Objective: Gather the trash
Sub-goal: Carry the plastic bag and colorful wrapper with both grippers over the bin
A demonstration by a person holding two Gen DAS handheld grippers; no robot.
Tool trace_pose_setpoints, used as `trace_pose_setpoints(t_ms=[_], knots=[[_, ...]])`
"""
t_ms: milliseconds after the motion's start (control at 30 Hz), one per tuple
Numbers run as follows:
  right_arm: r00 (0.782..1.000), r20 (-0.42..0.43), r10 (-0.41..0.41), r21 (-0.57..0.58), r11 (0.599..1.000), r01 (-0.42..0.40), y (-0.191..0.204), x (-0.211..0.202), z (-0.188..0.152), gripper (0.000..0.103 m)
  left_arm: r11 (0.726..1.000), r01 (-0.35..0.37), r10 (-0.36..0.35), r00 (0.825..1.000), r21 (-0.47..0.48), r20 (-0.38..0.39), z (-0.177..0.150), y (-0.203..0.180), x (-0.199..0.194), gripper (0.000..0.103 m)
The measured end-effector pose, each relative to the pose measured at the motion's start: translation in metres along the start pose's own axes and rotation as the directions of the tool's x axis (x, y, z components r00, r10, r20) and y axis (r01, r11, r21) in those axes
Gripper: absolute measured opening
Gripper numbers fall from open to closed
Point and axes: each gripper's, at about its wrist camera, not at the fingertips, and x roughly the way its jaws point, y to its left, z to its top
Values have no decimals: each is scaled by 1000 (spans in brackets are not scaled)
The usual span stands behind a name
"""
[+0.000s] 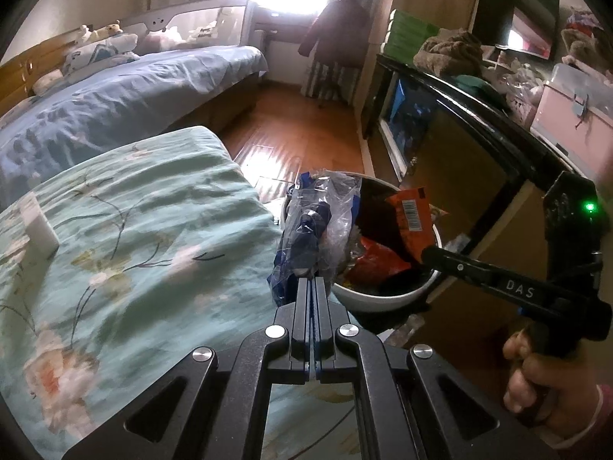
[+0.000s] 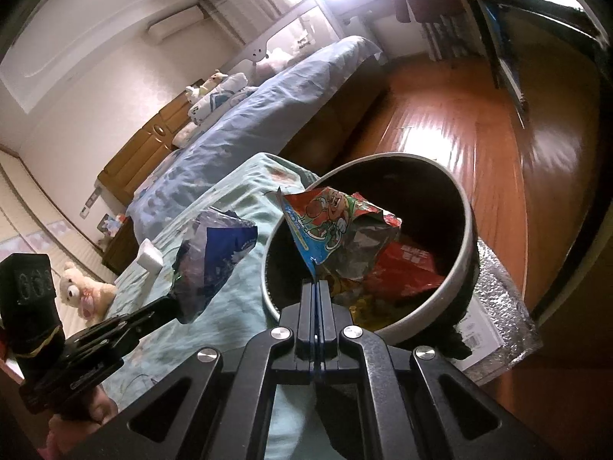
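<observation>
My left gripper (image 1: 315, 280) is shut on a blue and clear plastic wrapper (image 1: 318, 226), held at the edge of the green bedspread beside the bin; the wrapper also shows in the right wrist view (image 2: 214, 264). My right gripper (image 2: 316, 283) is shut on a colourful cartoon snack bag (image 2: 337, 226), held over the open bin; in the left wrist view that bag (image 1: 412, 218) looks orange with a barcode. The round white-rimmed trash bin (image 2: 469, 237) stands on the floor next to the bed and holds red and orange wrappers (image 2: 410, 268). The bin also shows in the left wrist view (image 1: 383, 299).
A green floral bedspread (image 1: 134, 249) carries a white box (image 1: 38, 226). A bed with blue sheets (image 1: 115, 99) lies behind. A dark cabinet (image 1: 459, 122) with clutter stands on the right. A wooden floor (image 2: 440, 130) runs between. A foil-lined box (image 2: 494, 318) sits beside the bin.
</observation>
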Motion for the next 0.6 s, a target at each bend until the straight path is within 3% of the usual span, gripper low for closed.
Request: trace_pose_setpoints(t_ms=[600], knots=[[1000,-2,-22,-3,1000,22,-10,4,9,0,1000,9,-9,1000,24,-10,10,-17,19,0]])
